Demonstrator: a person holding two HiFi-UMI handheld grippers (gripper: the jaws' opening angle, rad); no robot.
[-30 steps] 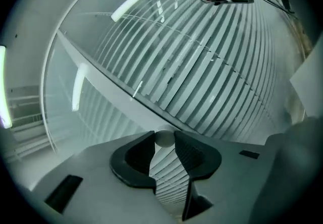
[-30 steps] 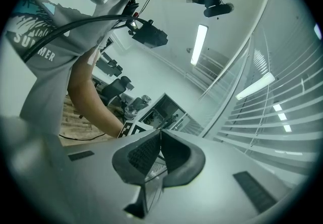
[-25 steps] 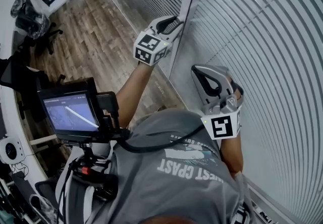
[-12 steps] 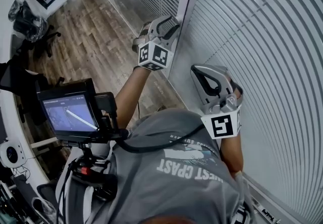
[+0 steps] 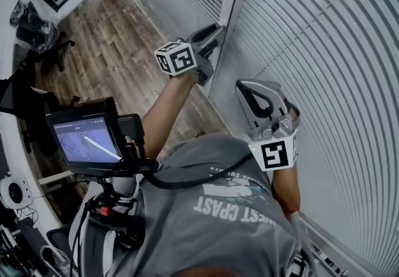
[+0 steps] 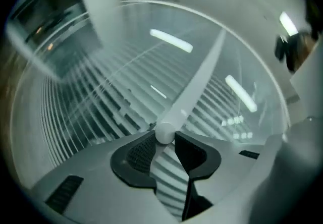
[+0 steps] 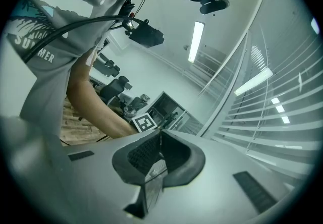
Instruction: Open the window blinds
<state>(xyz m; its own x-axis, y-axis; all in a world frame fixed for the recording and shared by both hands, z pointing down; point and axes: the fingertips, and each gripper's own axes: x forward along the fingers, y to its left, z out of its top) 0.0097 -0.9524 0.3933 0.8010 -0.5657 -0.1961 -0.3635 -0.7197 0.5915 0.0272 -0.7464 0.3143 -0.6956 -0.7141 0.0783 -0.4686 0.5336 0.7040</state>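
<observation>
- Left gripper (image 5: 211, 35) (grey body, two jaws, black pads) is at 12 o'clock from the torso in the head view. The left forearm (image 5: 163, 107) is stretched nearly straight toward the white vertical window post (image 5: 229, 14).
- Its black-and-white marker cube (image 5: 176, 57) sits on the 9 o'clock side of the wrist.
- Its jaws have just been closing. The left gripper view shows the round end of the white plastic tilt wand (image 6: 194, 84) nipped between the two pad tips. The gap is narrow and both pads are on it.
- From the tips the wand runs off toward 1 o'clock in that view.
- The white horizontal-slat window blinds (image 5: 330, 51) fill the head view from 12 to 5 o'clock, right of the post. More slats show beyond the post at 12 o'clock.
- In the left gripper view, dark gaps show between the slats behind the wand.
- Right gripper (image 7: 159, 134) is at 2 o'clock from the torso, just beside the blinds (contact: can't tell). Its forearm comes up from 5 o'clock.
- It is held level with the jaw end toward 11 o'clock. The pad tips meet with nothing between them.
- The right gripper view looks back along the left forearm to the left marker cube.
- Also in the head view: a grey printed T-shirt (image 5: 212, 226) at 6 o'clock, a small black chest-mounted monitor (image 5: 87, 138) at 9 o'clock and a brown wood-plank floor (image 5: 118, 38) at 10–11 o'clock.
</observation>
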